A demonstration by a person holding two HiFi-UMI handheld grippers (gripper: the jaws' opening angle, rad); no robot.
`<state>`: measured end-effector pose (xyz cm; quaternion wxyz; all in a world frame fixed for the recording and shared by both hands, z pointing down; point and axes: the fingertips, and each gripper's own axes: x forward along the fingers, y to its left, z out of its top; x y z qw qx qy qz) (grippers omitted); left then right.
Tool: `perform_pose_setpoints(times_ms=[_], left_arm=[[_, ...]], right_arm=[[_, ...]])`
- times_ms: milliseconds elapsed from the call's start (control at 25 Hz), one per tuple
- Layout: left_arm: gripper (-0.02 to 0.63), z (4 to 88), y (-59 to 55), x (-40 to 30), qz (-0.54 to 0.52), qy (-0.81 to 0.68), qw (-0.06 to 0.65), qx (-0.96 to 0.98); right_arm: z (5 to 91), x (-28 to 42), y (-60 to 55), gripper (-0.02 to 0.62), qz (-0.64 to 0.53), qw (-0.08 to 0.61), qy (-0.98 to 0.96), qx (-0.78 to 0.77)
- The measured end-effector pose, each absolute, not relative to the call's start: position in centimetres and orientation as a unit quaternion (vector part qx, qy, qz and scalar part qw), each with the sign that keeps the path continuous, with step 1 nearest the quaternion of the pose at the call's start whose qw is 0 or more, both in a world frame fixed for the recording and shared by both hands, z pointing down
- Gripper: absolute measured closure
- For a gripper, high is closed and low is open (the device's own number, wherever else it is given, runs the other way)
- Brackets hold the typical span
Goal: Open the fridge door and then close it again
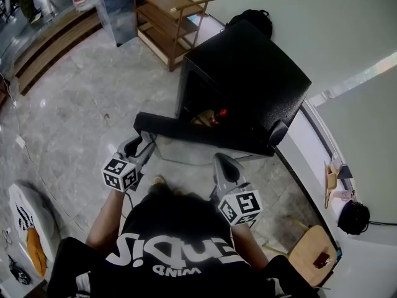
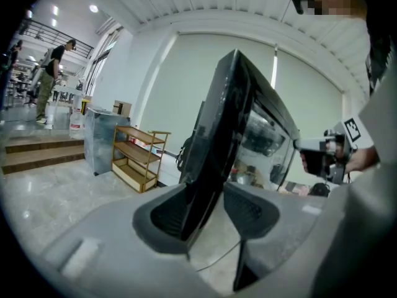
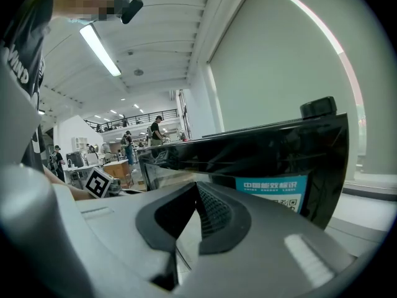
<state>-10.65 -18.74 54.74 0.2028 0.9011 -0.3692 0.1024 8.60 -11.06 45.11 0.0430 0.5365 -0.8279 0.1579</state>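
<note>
door [image 2: 223, 123]: open, free edge upright between L gripper [image 2: 206, 191] jaws
L gripper: jaws apart, not clamping
R gripper [image 3: 195, 188]: closed, empty, near door's face

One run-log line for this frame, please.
fridge door: open | left gripper: jaws apart, door edge between them | right gripper: shut, empty
</note>
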Motion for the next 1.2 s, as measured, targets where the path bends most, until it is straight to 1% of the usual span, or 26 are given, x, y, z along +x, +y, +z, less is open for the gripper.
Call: perform_pose_setpoints(times_ms=[480,1200], left_arm=[[0.417,54.8,-24.1,-9.1,0.099,-0.353,0.202,0.908],[0.423,55.0,-31.5,-4.9,0.106,-0.307,0.200,0.924]], right_arm=[[45.3,9.2,-13.4,0.597,0.161,0.043,-0.821,0.545],[45.7,11.3,-15.8,0.597,0.163,0.038,-0.805,0.570]])
